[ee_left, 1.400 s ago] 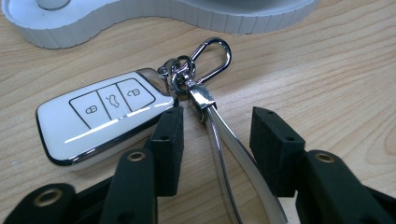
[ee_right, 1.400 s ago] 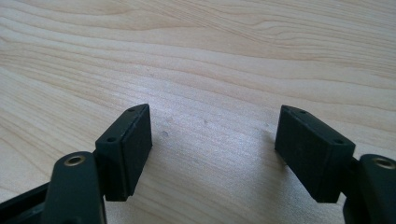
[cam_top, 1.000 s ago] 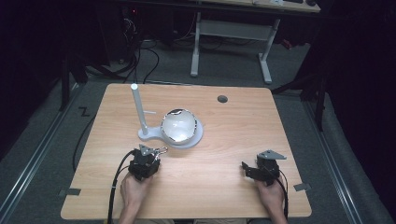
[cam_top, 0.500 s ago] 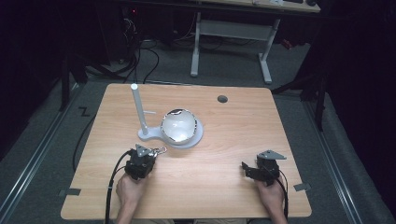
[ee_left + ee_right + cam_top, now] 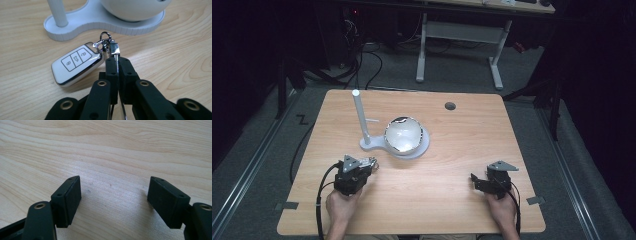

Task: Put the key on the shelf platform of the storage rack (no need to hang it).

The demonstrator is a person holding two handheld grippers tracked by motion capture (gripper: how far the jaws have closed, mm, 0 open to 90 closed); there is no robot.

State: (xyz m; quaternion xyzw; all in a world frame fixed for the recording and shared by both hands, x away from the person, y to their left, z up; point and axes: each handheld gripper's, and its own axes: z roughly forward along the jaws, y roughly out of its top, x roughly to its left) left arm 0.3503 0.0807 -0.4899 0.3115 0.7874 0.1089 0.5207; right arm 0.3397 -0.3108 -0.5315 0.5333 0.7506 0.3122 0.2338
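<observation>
Key fob (image 5: pixel 76 65) pinched by its metal clip in the left tool (image 5: pixel 117 62), close in front of the white stand (image 5: pixel 100 18).

Seen from the left gripper view, the left tool is clenched on the flat metal tab of the keyring (image 5: pixel 107 42), its jaws having just been closing, with the glossy white, chrome-edged fob hanging off to the left of the tips, its long axis slanting towards the stand's base. That base is ribbed white plastic with a thin upright post (image 5: pixel 361 117) and a rounded, shiny dome (image 5: pixel 403 134), possibly a bowl. From the high view the left tool is much the nearer to the stand; the right tool (image 5: pixel 113 202) rests released, jaws wide, over bare pale wood-grain bench (image 5: pixel 462 200), well apart.
</observation>
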